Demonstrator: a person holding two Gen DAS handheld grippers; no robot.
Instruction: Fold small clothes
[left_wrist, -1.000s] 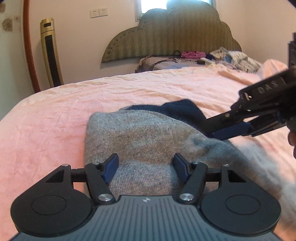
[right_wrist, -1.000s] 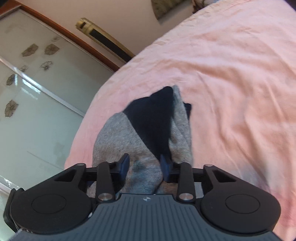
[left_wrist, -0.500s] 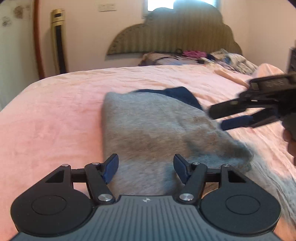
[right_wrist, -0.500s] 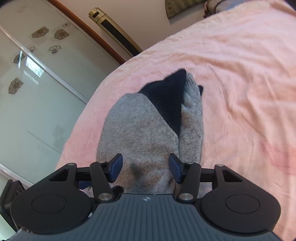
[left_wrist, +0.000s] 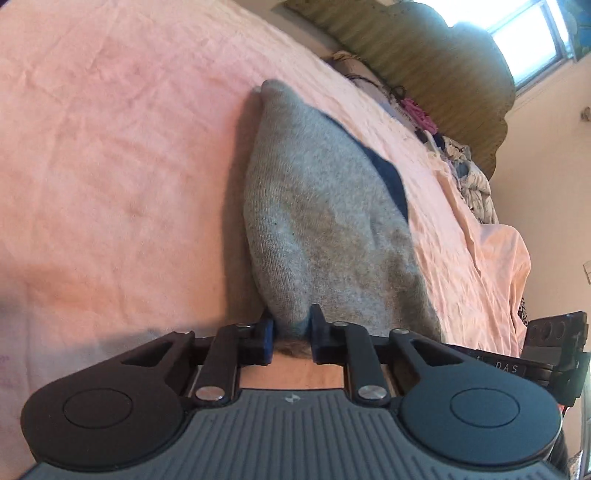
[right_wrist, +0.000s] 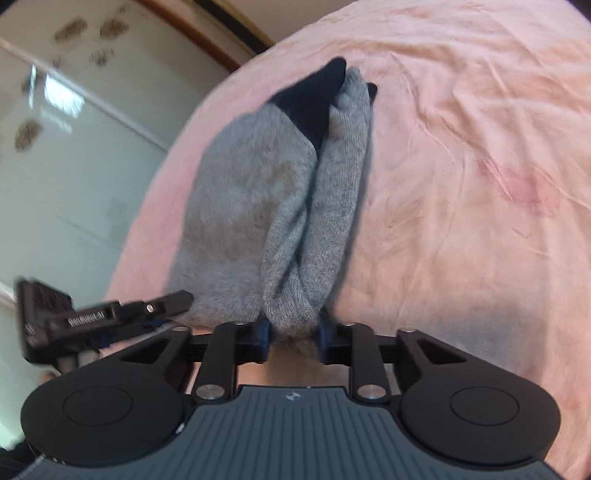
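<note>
Fingers of left gripper (left_wrist: 291, 334) and right gripper (right_wrist: 293, 332) have just closed, pinching the grey garment's (left_wrist: 317, 221) near edge.

Count: 1 grey garment (left_wrist: 325, 229) with navy lining, 2 hand-held grippers — left (left_wrist: 291, 332), right (right_wrist: 293, 332) — 1 pink bed (left_wrist: 110, 166), 1 headboard (left_wrist: 424, 55) far right.

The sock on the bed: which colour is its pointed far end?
Dark navy, against a grey body; the sock shows it best in the right wrist view.
</note>
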